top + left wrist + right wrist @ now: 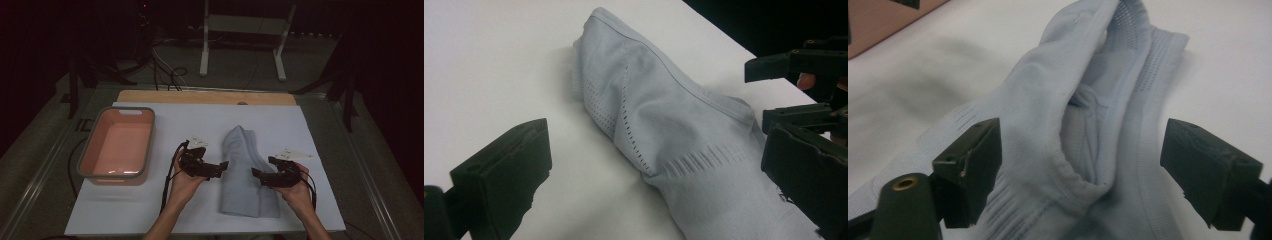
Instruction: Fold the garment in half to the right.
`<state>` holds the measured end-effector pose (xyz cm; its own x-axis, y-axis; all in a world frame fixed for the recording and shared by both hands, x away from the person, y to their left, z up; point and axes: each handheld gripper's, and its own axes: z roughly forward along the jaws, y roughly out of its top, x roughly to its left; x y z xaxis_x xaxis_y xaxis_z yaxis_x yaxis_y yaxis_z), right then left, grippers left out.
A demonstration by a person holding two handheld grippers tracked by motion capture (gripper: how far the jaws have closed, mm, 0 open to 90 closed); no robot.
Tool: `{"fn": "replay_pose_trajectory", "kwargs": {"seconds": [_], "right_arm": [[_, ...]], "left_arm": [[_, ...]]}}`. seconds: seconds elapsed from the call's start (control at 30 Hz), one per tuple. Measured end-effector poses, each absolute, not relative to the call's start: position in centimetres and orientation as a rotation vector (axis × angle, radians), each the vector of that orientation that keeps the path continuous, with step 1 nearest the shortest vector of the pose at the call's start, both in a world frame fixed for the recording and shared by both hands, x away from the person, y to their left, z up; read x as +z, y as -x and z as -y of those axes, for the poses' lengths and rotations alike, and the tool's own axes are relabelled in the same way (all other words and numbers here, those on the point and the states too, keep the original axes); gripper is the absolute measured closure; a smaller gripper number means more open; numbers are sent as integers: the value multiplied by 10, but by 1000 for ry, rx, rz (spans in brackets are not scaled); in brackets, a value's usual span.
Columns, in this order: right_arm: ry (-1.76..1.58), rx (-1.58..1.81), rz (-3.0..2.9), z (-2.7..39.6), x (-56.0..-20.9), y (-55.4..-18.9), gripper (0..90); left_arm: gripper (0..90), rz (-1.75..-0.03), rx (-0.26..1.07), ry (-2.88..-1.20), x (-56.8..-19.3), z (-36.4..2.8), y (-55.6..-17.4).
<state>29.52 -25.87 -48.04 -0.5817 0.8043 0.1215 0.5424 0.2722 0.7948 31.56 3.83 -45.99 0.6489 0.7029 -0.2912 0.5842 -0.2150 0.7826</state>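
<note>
Overlapping folds of pale garment (pixel 246 170)

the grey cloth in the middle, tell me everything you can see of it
The grey cloth is a pale blue-grey knit garment, folded into a long bundle that lies flat on the white table cover, narrower at its far end. It has stitched seams, ribbed bands and rows of small perforations. A fold gapes open in the right gripper view. The left gripper and the right gripper, both open, flank it at its sides; neither grips it.
</note>
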Motion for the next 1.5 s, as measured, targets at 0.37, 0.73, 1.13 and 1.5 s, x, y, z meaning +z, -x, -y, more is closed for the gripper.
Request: {"fn": "replay_pose_trajectory", "kwargs": {"seconds": [0.37,0.73,1.13,1.5], "right_arm": [[-1193,1188,-2363,251,-488,-300,655],[-1146,1192,-2336,254,-478,-295,887],[-1171,1209,-2274,275,-465,-289,887],[-1209,1208,-2225,297,-457,-283,887]], "left_arm": [[7,-1005,128,-1889,-462,-40,-315],[10,-968,104,-1897,-464,-30,-314],[58,-916,91,-1909,-463,-8,-314],[154,-879,87,-1933,-462,13,-313]]}}
